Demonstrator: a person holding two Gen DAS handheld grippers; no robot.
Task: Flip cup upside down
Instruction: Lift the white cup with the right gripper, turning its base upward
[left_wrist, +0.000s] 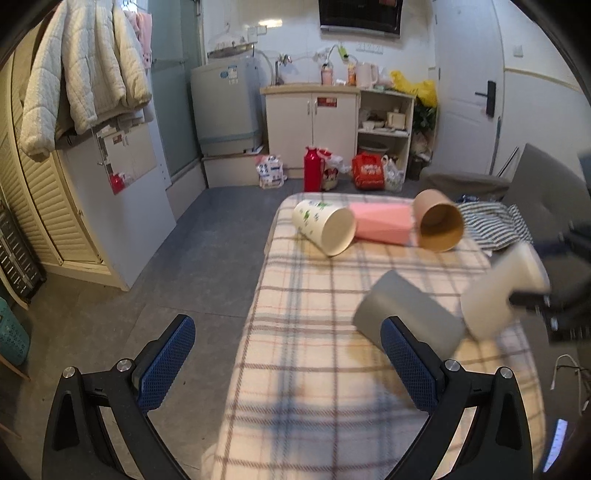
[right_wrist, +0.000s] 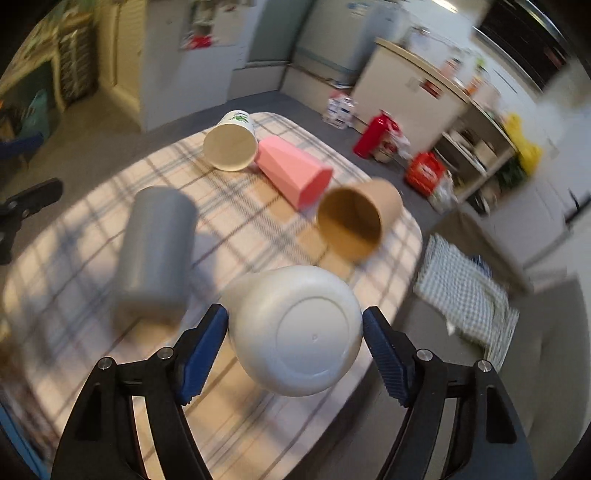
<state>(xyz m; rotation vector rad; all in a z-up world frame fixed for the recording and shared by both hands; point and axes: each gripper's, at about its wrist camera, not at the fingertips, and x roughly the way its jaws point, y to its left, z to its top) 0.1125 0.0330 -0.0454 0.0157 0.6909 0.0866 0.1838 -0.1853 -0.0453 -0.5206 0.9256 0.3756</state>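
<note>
My right gripper (right_wrist: 294, 332) is shut on a white plastic cup (right_wrist: 299, 332), its base toward the camera, held over the plaid table (right_wrist: 92, 236). The left wrist view shows that cup (left_wrist: 502, 291) tilted at the right. A grey cup (right_wrist: 155, 251) lies on its side to the left, also in the left wrist view (left_wrist: 406, 314). A white paper cup (right_wrist: 231, 142), a pink cup (right_wrist: 291, 170) and a brown paper cup (right_wrist: 354, 218) lie on their sides farther back. My left gripper (left_wrist: 291, 354) is open and empty over the table's left edge.
A striped cloth (left_wrist: 491, 225) lies off the table's right side. Beyond the table stand a red thermos (left_wrist: 312, 168), bags, a white cabinet (left_wrist: 310, 125) and a shelf (left_wrist: 384, 122). A louvred wardrobe (left_wrist: 40, 206) lines the left.
</note>
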